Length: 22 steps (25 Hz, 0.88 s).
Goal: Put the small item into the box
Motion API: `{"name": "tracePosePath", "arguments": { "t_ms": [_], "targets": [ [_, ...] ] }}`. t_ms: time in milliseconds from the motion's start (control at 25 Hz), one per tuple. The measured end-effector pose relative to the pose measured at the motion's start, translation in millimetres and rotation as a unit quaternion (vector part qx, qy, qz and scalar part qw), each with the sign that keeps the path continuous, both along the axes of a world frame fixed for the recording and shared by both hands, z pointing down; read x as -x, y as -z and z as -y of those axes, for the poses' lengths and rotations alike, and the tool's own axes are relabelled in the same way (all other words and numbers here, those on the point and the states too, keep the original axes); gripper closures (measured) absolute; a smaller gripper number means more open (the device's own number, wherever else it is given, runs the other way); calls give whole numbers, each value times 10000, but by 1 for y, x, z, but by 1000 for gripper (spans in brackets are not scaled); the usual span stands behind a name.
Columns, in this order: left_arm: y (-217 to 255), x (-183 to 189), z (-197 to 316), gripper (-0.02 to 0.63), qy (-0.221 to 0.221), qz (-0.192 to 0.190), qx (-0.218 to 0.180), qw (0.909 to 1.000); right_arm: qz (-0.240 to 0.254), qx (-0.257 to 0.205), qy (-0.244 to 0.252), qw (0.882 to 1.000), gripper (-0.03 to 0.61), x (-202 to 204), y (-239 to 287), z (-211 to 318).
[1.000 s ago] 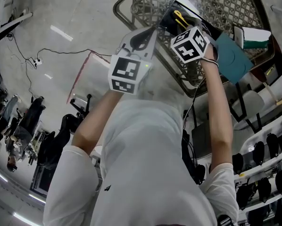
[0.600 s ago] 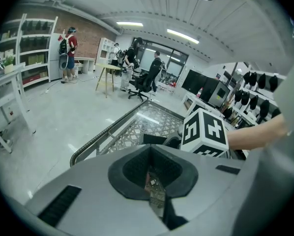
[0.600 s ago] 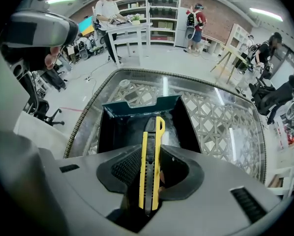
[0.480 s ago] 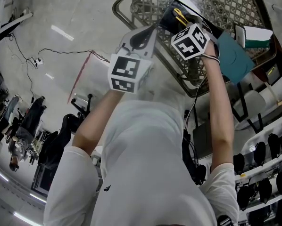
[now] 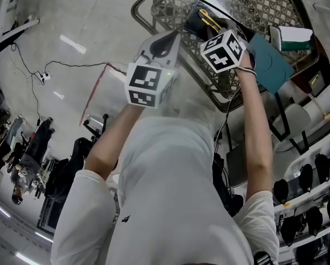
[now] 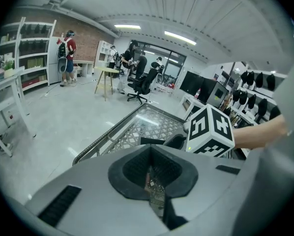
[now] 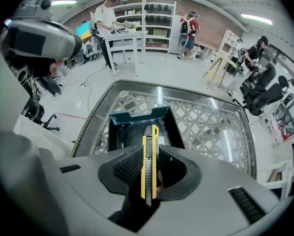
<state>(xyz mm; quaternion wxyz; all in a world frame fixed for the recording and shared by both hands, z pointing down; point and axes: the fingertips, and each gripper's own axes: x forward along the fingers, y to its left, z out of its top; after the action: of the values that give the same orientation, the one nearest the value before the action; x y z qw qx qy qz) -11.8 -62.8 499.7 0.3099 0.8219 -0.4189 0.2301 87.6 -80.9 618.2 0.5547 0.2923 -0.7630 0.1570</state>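
**Knife held over the open box**

The right tool (image 7: 149, 154) was clamped on a slim yellow and grey utility knife (image 7: 149, 166), its jaws pressing the two flat sides. The utility knife stood lengthwise along the jaws, its yellow tip poking out beyond them. In the right gripper view that tip pointed at an open dark teal cardboard box (image 7: 137, 116), which sat below on a glass-topped table (image 7: 208, 124) with a woven lattice base. The utility knife was above the box opening and not yet inside it; the box interior looked dark, and what it held could not be made out.

The left tool (image 6: 152, 178) had its jaws drawn together to a thin slit, gripping nothing, with only the table's lattice (image 6: 137, 132) showing through.

From the head view, both tools were raised side by side over the near edge of the table (image 5: 253, 4), the left tool (image 5: 166, 42) just beside the right tool (image 5: 206, 20). The yellow of the utility knife (image 5: 210, 20) showed beyond the right tool's marker cube (image 5: 224, 51).
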Motion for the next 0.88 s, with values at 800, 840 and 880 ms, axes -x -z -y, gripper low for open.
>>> {"name": "tracePosePath", "arguments": {
  "t_ms": [800, 840, 880],
  "targets": [
    [105, 5, -30, 612, -15, -328, -334, 9989, 478, -1265, -1095, 9847, 555, -13, 175, -32],
    [111, 6, -32, 612, -14, -351, -355, 9988, 497, -1358, -1164, 9826, 560, -14, 187, -34],
    [118, 7, -33, 612, -11, -372, -376, 9986, 514, -1458, -1237, 9802, 568, -15, 198, -37]
  ]
}}
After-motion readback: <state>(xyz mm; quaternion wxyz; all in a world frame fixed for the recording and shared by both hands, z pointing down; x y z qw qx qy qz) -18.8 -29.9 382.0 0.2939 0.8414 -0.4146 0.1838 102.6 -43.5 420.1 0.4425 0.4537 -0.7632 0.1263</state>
